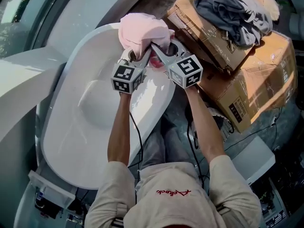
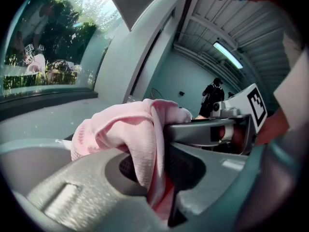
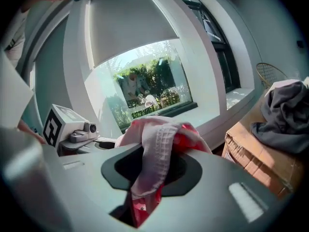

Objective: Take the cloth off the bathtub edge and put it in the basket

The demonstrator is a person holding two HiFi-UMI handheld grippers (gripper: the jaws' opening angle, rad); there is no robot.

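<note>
Gripping the pink cloth (image 1: 142,30) with both tools at once, I am holding it bunched up over the far end of the white bathtub (image 1: 80,113); the left gripper (image 1: 139,57) is pinching it from the left side and the right gripper (image 1: 158,51) from the right, the two heads nearly touching and their marker cubes sitting side by side; in the left gripper view the jaws are standing only a narrow way apart, with a fold of pink fabric squeezed between the pads and hanging down through the gap; in the right gripper view the jaws are likewise nearly closed, clamping a strip of the same cloth that is draping down between them; the rest of the fabric is mounding up above both sets of jaws; whether its underside is touching the tub rim I am not able to tell from here; just to the right of the tub, cardboard boxes (image 1: 256,84) are standing, and grey clothes (image 1: 235,11) are lying heaped on top of them; a person (image 2: 213,96) in dark clothing is standing far back in the left gripper view; a window (image 3: 145,83) with greenery behind it is showing in the right gripper view.
</note>
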